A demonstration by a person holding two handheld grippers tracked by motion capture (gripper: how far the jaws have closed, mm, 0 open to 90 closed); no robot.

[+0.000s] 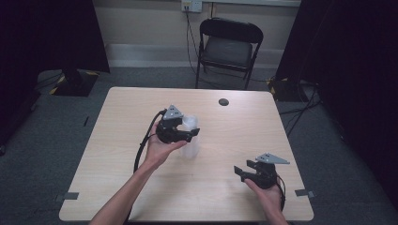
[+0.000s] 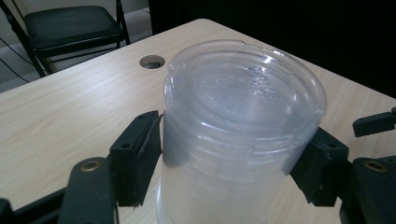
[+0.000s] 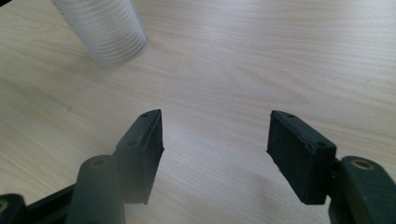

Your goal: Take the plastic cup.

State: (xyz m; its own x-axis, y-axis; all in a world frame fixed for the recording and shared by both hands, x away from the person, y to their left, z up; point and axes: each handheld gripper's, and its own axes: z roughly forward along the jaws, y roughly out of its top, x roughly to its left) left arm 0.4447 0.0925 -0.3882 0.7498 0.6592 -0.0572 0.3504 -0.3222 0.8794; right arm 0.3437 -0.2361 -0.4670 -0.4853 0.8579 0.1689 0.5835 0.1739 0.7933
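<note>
Centrally placed: stack of clear ribbed plastic cups (image 2: pixel 243 121), inverted, cylindrical, resting on pale woodgrain table (image 1: pixel 141 197). Clamped between black pads of left gripper (image 2: pixel 231 158). Right gripper (image 3: pixel 215 149) released, near right, grasping nothing.

**Clear plastic on pale wood grain**

You work on a table (image 1: pixel 117 187) whose top looks like light wood laminate, smooth and matt, with fine grain lines. The stack of cups (image 2: pixel 243 116) between your left gripper's (image 2: pixel 231 158) pads is translucent plastic, glossy, ribbed along the side and faintly frosted on the bottom. Your right gripper (image 3: pixel 215 149) carries matt black pads (image 3: pixel 299 154) with a slightly rough face. The chair (image 1: pixel 228 49) has a dull black padded seat and glossy black metal tubes.
</note>
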